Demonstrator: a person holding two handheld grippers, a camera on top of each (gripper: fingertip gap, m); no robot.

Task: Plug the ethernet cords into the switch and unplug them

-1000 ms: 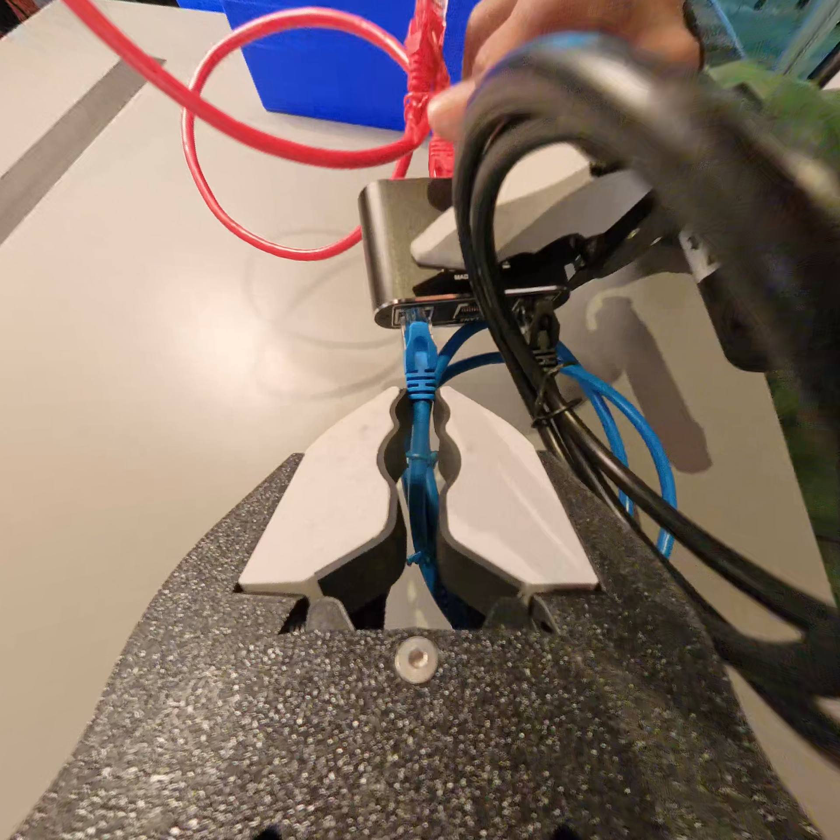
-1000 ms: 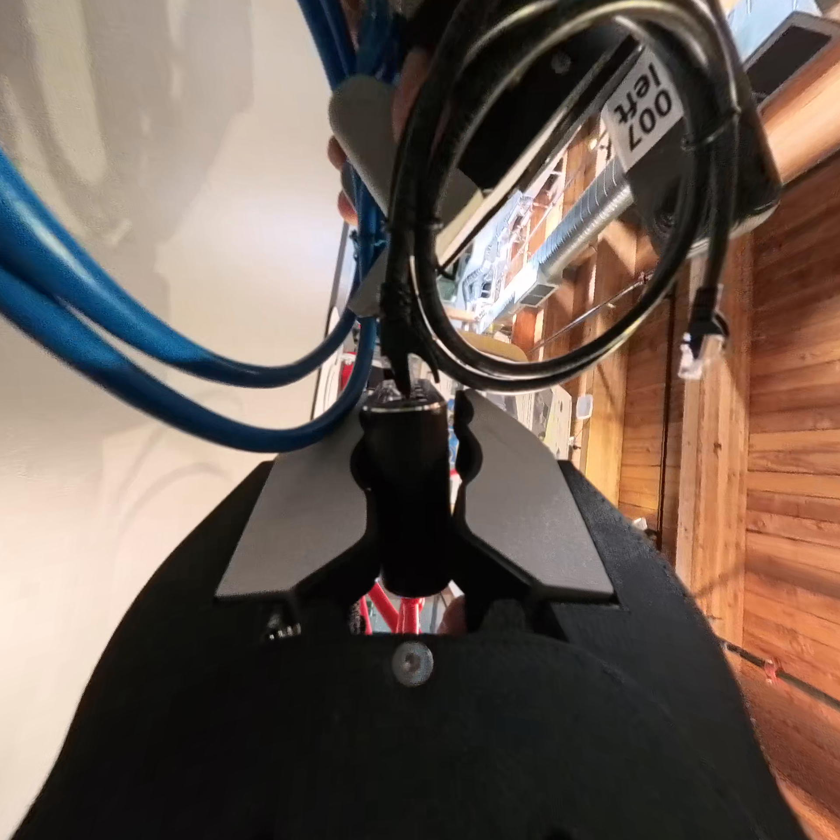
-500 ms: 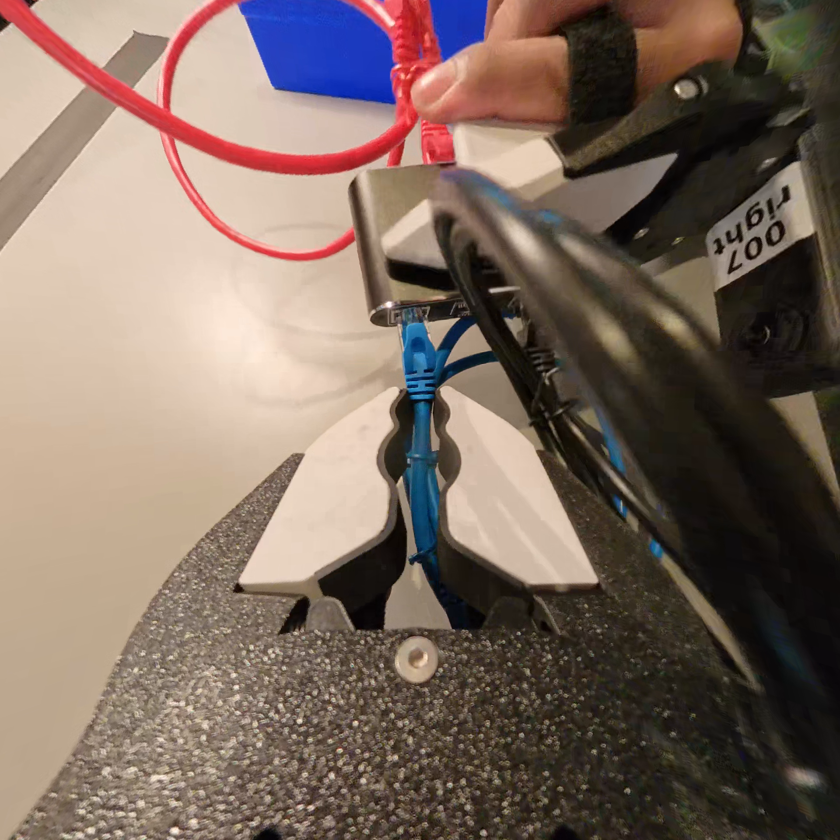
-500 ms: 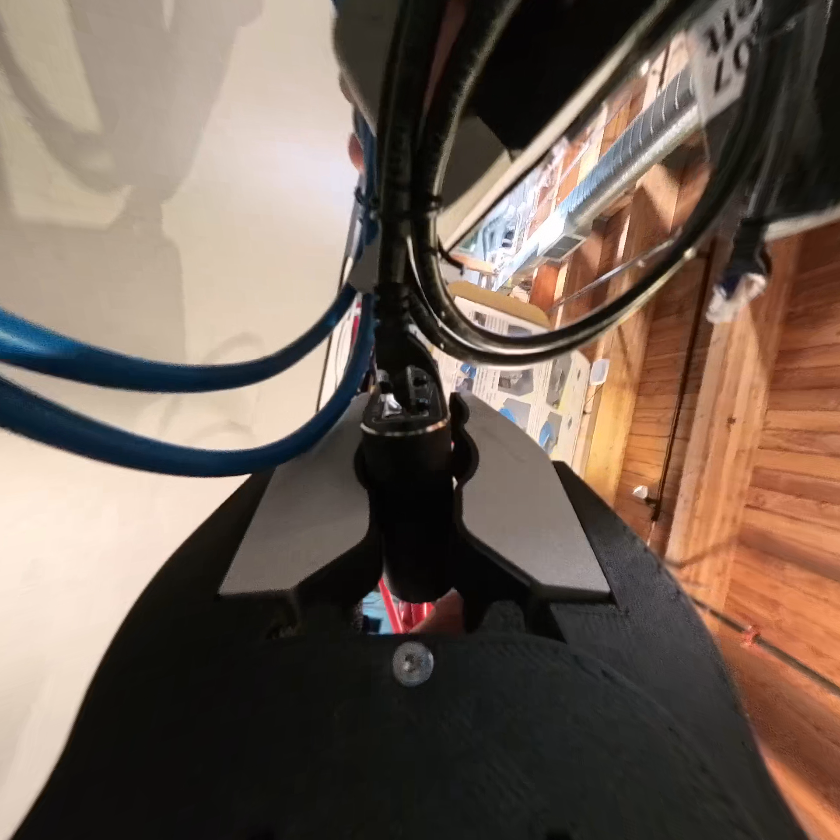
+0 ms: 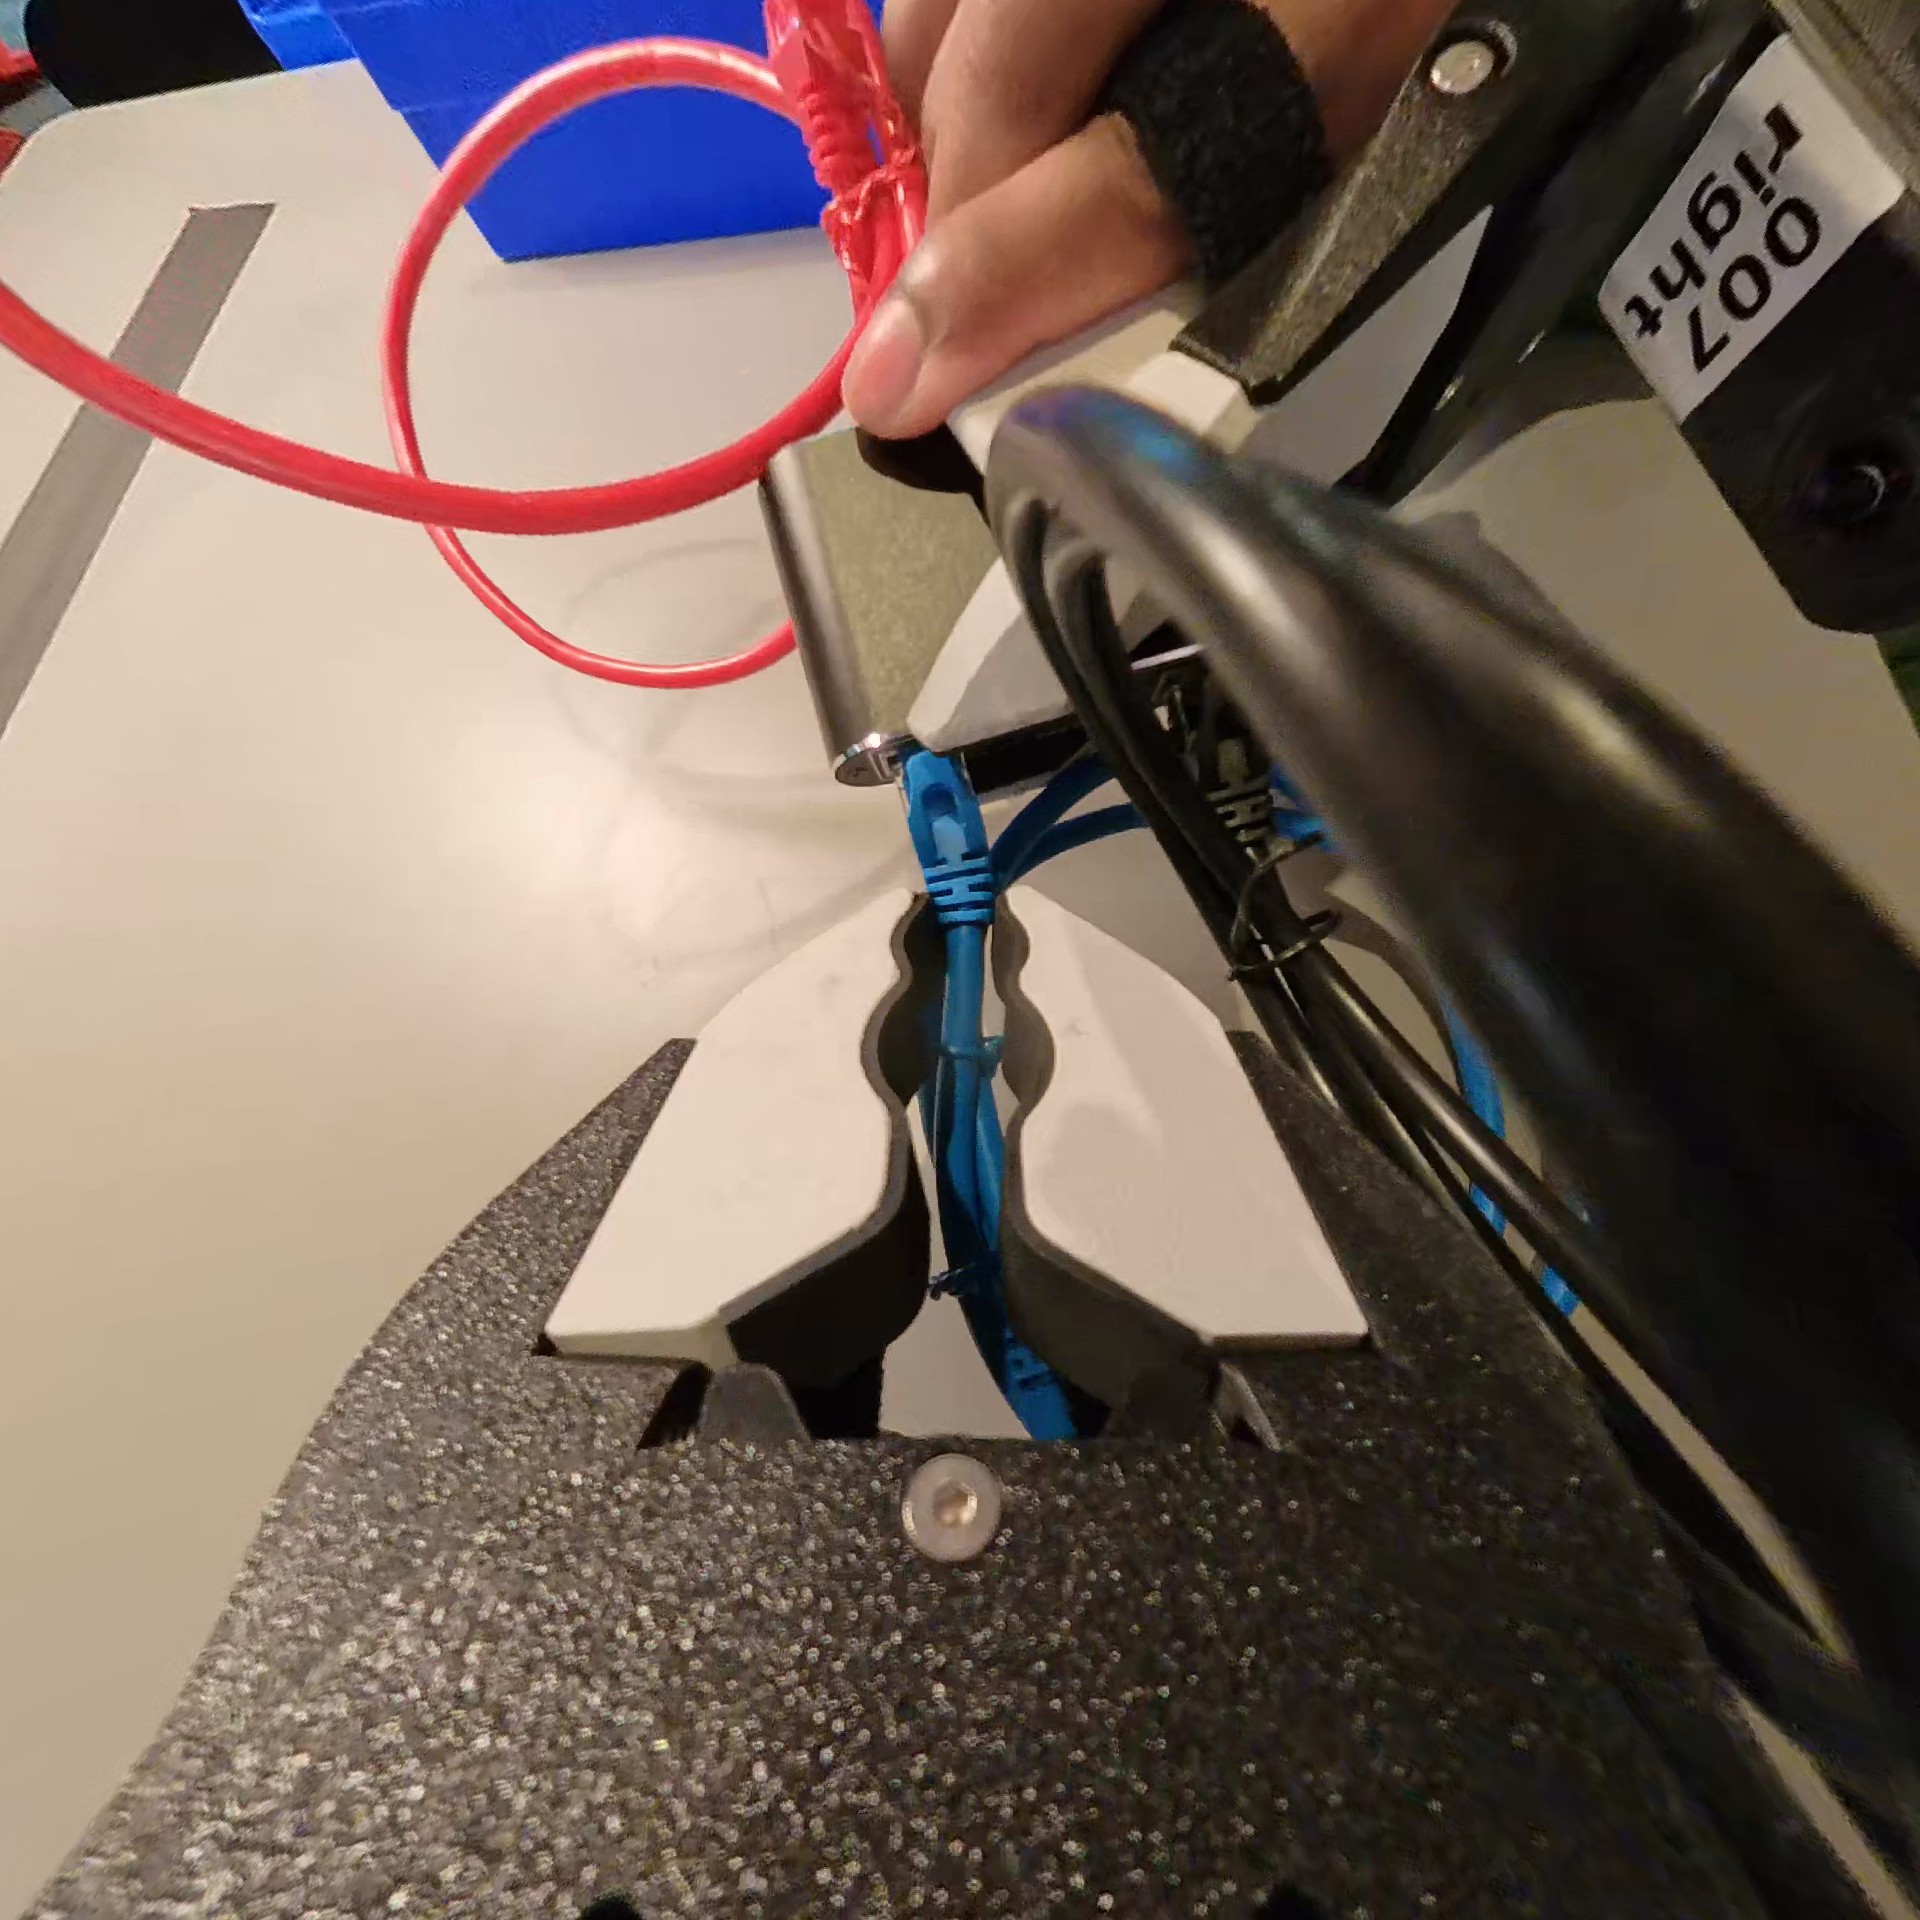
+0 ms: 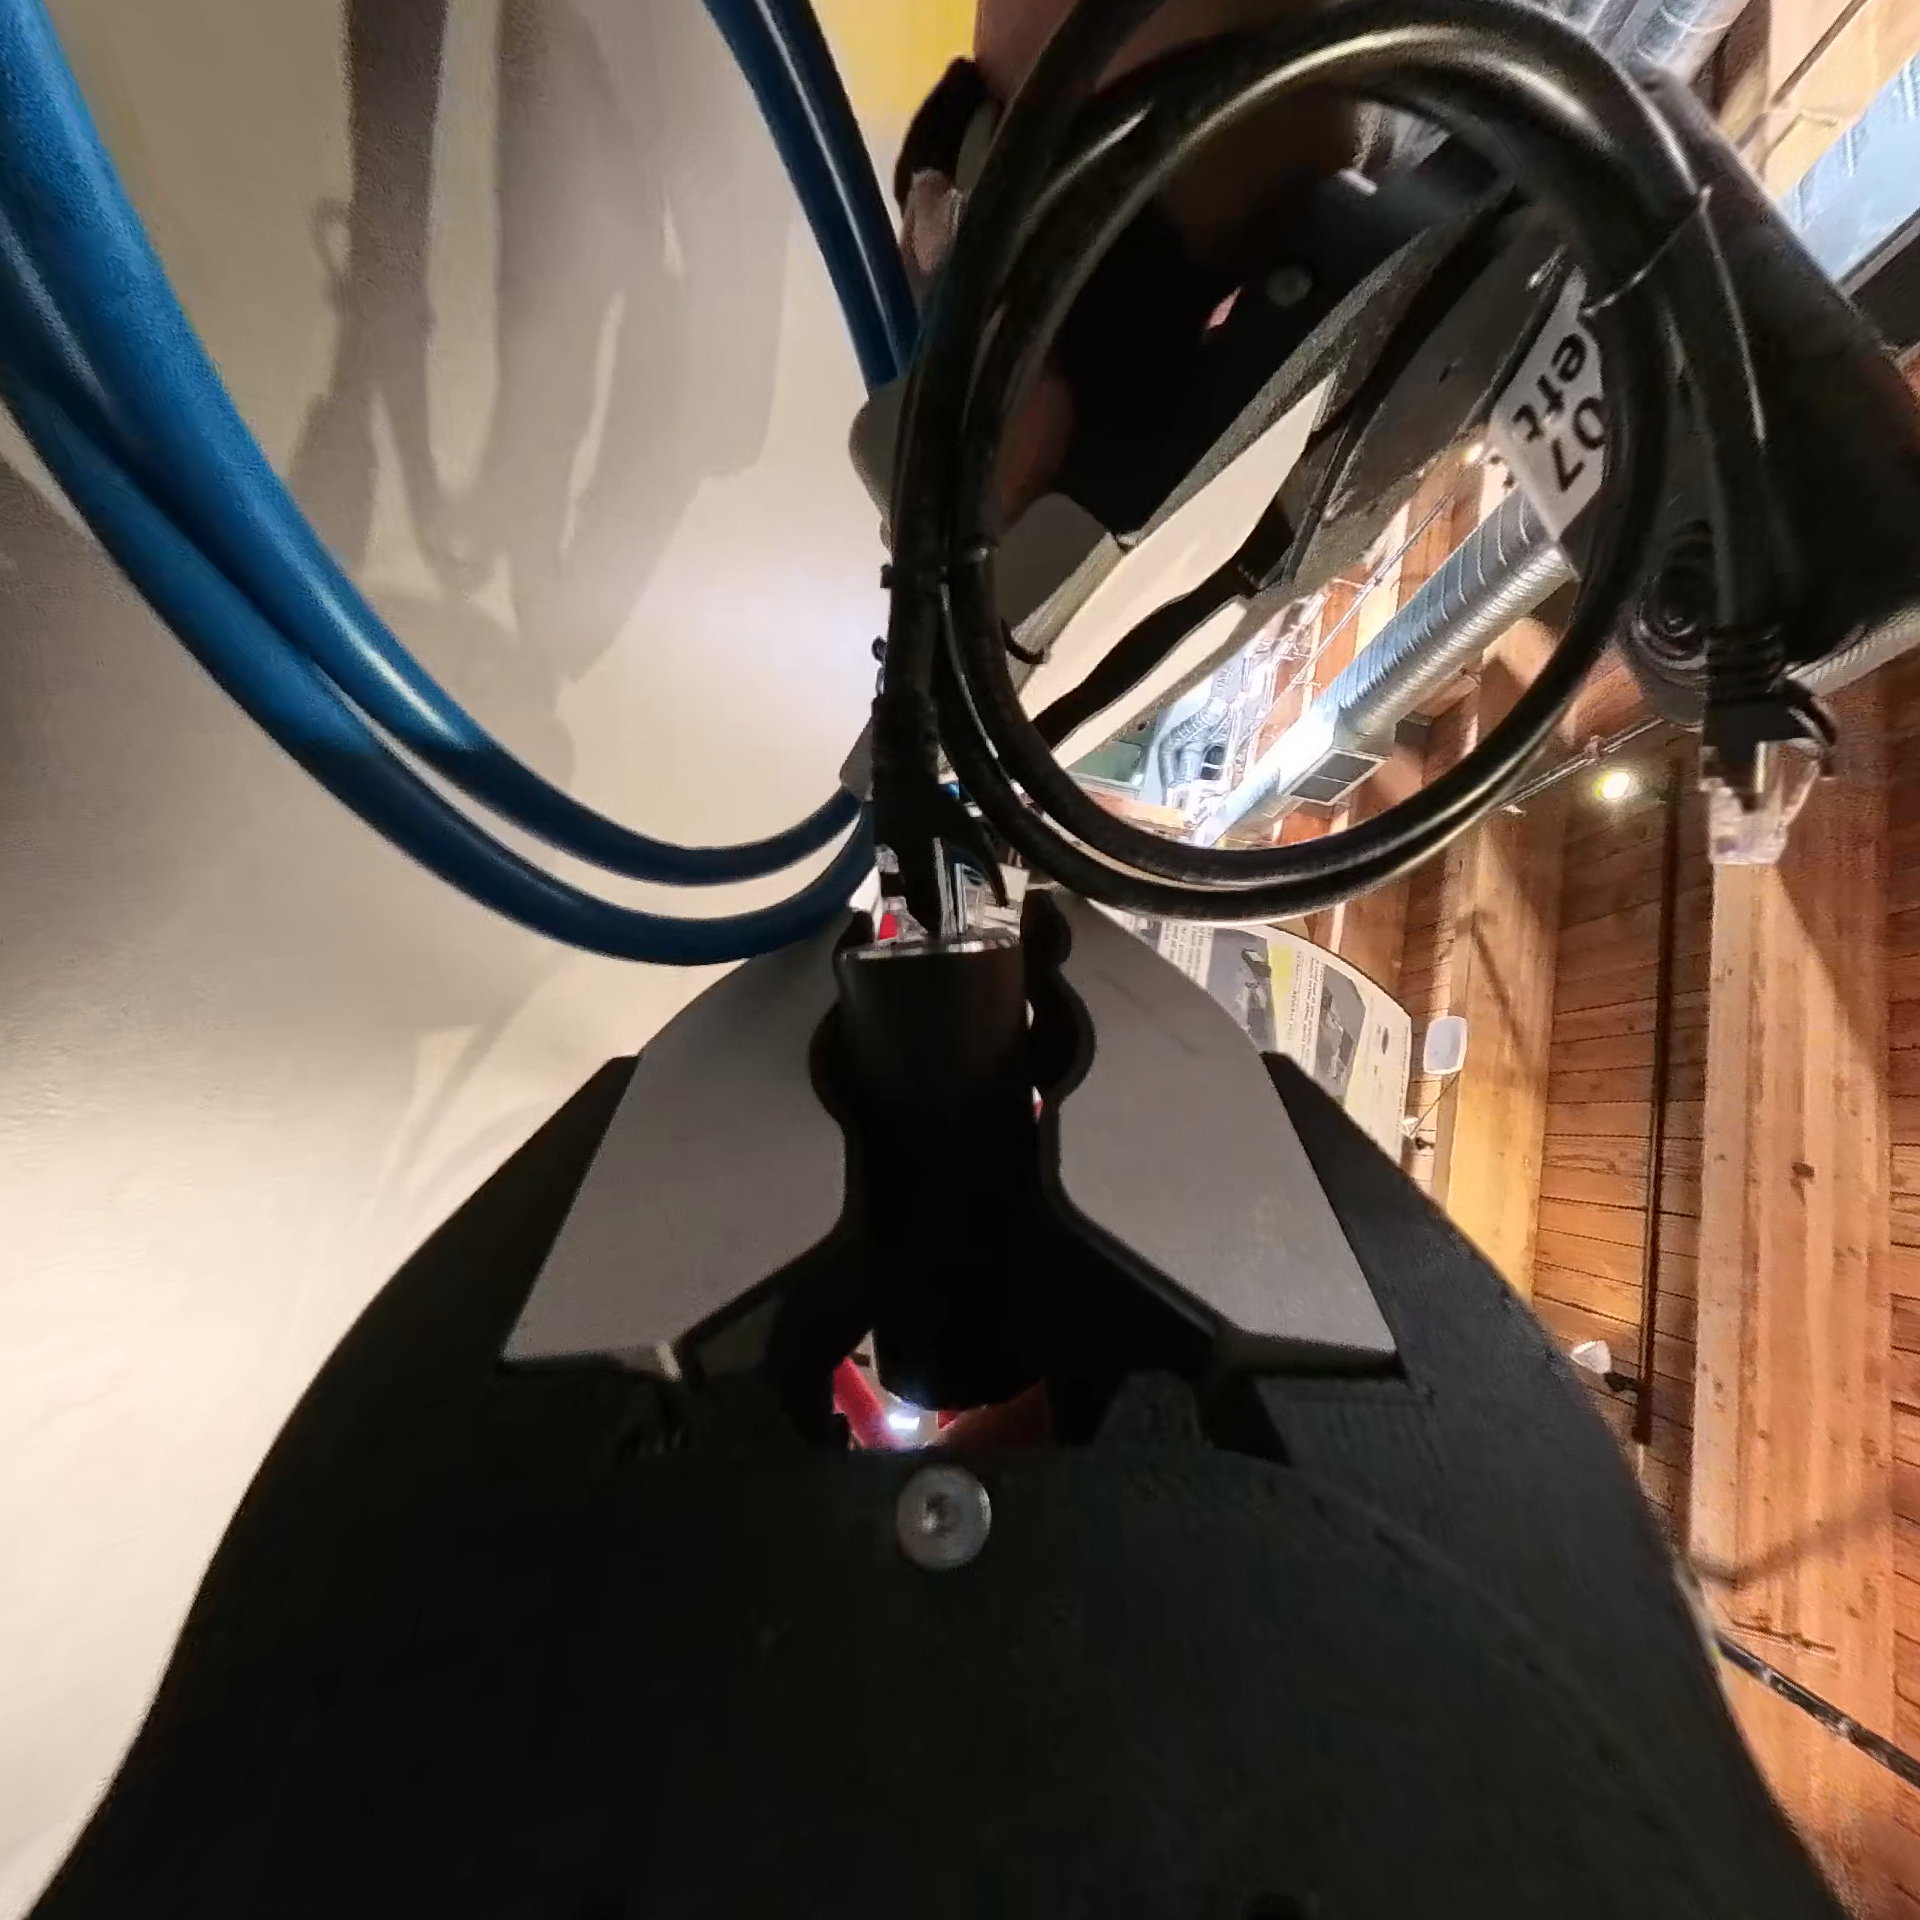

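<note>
**A:** So, where is the switch, and what holds it?

**B:** The switch (image 6: 940, 1132), a dark box, sits clamped between the fingers of the right gripper (image 6: 943, 940), lifted off the pale table (image 5: 312, 935). In the left wrist view the same box (image 5: 883, 582) shows above the tabletop, with a person's hand (image 5: 1029, 208) gripping that tool from above.

**A:** And the left gripper?

**B:** The left gripper (image 5: 954, 925) has its fingers drawn narrow around the blue cord (image 5: 961, 997), just behind the blue plug (image 5: 943, 842). That plug sits in a port at the switch's left end.

**A:** Any other cords?

**B:** A black cord (image 6: 1351, 831), coiled and tied, hangs from the switch; one black plug (image 6: 914, 831) meets the port face, though I cannot tell how deeply it is seated. Its other end (image 6: 1761, 769), with a clear tip, dangles free. A red cord (image 5: 582, 499) loops over the table behind the switch, near a blue bin (image 5: 623, 125).
</note>
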